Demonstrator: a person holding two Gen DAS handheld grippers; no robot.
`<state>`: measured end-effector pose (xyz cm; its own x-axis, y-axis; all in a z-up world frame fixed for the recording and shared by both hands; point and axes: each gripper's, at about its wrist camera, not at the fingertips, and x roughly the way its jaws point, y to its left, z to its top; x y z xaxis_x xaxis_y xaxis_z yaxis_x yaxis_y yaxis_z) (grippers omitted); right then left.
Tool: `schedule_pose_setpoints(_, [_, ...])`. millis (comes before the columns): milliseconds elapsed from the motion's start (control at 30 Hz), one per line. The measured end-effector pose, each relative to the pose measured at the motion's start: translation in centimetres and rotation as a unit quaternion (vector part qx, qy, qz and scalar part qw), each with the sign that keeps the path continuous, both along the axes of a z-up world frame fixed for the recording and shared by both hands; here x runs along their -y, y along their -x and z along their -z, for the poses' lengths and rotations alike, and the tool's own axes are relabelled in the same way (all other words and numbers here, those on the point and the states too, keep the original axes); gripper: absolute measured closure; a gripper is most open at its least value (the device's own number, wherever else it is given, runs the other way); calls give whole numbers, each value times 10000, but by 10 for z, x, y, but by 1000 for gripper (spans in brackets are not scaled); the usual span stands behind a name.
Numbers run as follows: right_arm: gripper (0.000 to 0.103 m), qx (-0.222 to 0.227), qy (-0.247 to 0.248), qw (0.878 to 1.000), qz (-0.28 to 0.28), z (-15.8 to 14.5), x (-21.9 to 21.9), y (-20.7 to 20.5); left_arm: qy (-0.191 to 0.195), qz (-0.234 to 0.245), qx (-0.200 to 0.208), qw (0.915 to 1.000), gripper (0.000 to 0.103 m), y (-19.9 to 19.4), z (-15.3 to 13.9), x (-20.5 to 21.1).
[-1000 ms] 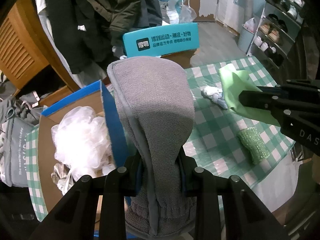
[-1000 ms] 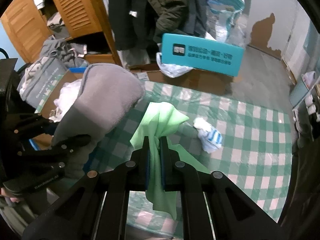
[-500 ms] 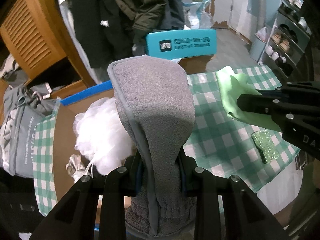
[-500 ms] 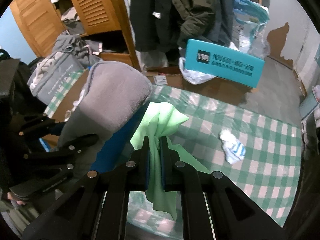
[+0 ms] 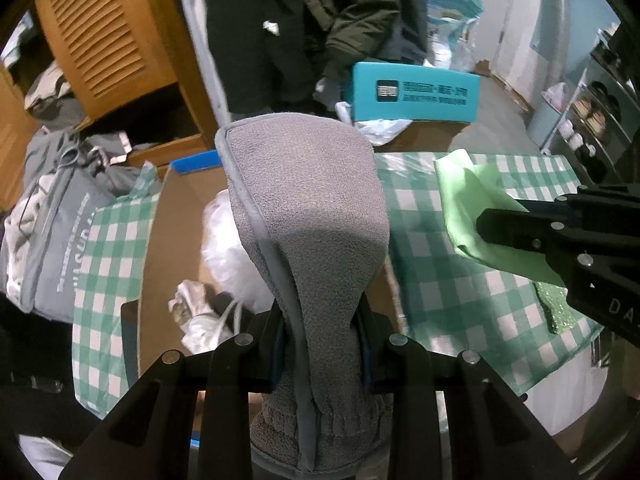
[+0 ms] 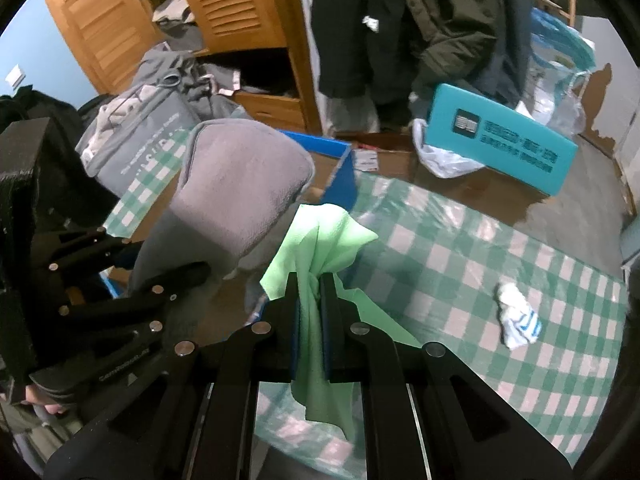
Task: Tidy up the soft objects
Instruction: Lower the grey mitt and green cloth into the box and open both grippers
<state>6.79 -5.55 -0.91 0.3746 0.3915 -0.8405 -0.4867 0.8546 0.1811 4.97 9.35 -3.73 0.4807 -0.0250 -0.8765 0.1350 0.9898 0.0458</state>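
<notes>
Low in the left wrist frame, the left gripper (image 5: 320, 344) clamps a grey towel (image 5: 304, 216) above the cardboard box (image 5: 168, 240), while the right gripper (image 6: 310, 312) pinches a green cloth (image 6: 320, 240) beside it; each piece should probably be let go only once fully over the box opening.

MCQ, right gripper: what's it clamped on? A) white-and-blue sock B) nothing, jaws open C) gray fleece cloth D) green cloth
D: in the right wrist view the right gripper is shut with the green cloth pinched between its jaws; the gray fleece cloth is in the left gripper, and the white-and-blue sock lies loose on the checked tablecloth.
</notes>
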Motion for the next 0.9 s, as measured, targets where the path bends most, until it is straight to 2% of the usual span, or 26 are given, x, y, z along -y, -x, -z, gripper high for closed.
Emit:
schedule_pose_setpoints(167, [96,-60,9,9999,-158,3,-24,-1,4,-171,110,9998,74,0,5,-23])
schedule_pose_setpoints(667, [96,-303,133,9981,-528,25,-74,2,174,-626,4,9979,73,2,34,-75])
schedule_pose_setpoints(733, [96,-344,130,9976,-586,28,-80,3,235,-679,-16,9974,71,1,39,-81])
schedule_pose_setpoints(900, [95,-490,124,9956,-784,37,-95,7,216,-755,-55,9969,57,-2,48,-87])
